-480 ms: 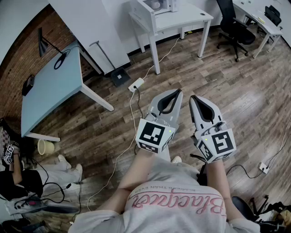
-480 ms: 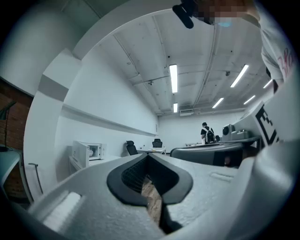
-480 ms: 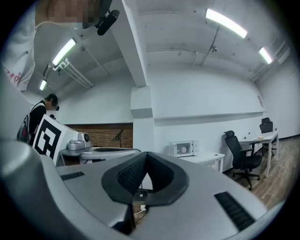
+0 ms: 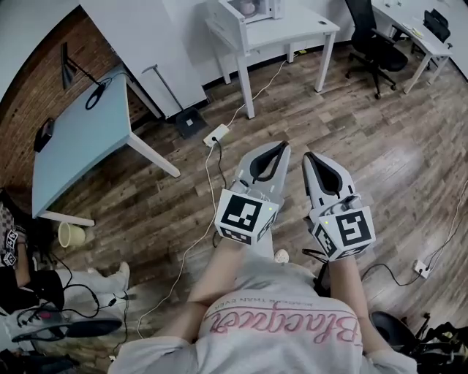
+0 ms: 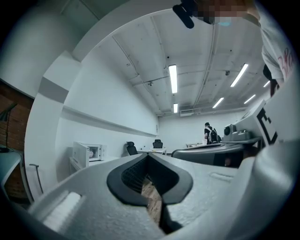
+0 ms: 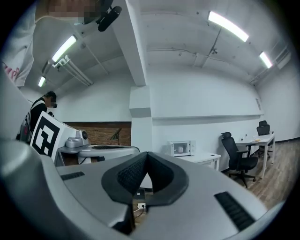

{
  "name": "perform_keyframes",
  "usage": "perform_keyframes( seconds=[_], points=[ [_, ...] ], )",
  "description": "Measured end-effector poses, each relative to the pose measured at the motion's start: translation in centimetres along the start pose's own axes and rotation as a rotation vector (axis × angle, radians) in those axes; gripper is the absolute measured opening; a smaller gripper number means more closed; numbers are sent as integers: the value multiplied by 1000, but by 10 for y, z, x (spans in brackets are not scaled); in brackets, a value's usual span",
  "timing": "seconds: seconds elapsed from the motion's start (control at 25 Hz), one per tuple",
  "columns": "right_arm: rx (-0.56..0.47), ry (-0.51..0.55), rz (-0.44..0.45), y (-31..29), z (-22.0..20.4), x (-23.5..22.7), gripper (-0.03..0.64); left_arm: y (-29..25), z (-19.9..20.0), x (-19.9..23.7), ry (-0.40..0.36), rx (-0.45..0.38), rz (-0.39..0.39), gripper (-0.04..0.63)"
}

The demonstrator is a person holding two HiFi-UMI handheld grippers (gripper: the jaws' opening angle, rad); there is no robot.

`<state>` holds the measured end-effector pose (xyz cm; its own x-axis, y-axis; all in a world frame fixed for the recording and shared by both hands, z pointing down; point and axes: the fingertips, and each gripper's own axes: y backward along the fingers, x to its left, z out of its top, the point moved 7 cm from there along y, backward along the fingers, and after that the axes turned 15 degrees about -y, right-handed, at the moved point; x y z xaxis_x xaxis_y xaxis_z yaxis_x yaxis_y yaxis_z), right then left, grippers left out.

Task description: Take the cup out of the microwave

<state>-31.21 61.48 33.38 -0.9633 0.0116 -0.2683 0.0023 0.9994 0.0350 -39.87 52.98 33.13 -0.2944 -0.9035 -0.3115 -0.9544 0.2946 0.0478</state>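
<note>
The left grey plastic claw [image 4: 281, 145] and the right grey plastic claw [image 4: 308, 155] were held level, side by side above the wooden plank floor [image 4: 395, 146]. Each had its jaws closed together on nothing. The small pale cup [image 6: 180, 149] sat inside the white microwave [image 6: 190, 148] at the left end of the white bench [image 4: 307, 22], well apart from both claws.

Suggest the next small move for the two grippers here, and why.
Probably step forward across the wooden floor toward the white microwave on the white table. The left gripper and right gripper are both shut, empty and level, well short of it. The small pale cup sits inside, so nothing is within reach yet.
</note>
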Motion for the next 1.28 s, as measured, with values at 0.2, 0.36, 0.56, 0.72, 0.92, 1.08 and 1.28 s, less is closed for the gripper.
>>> perform_keyframes(
  seconds=[0.2,0.36,0.56,0.72,0.92,1.08,1.28],
  points=[
    [-15,22,20,-20,5,-8,12,-13,-6,15,-2,-6,-3,2],
    [-3,42,28,-47,9,-16,12,-32,-11,38,-4,-10,-1,2],
    [5,4,41,-88,17,-31,12,-60,-13,71,-16,-21,3,2],
    [11,3,49,-125,21,-43,12,-83,-23,101,-8,-19,6,2],
    [17,-10,29,-164,24,-62,12,-114,-35,131,2,-27,0,2],
    [17,-5,22,-196,28,-72,12,-136,-43,158,9,-36,-11,2],
    [10,4,11,-236,33,-78,12,-154,-52,191,11,-47,-18,2]
  ],
)
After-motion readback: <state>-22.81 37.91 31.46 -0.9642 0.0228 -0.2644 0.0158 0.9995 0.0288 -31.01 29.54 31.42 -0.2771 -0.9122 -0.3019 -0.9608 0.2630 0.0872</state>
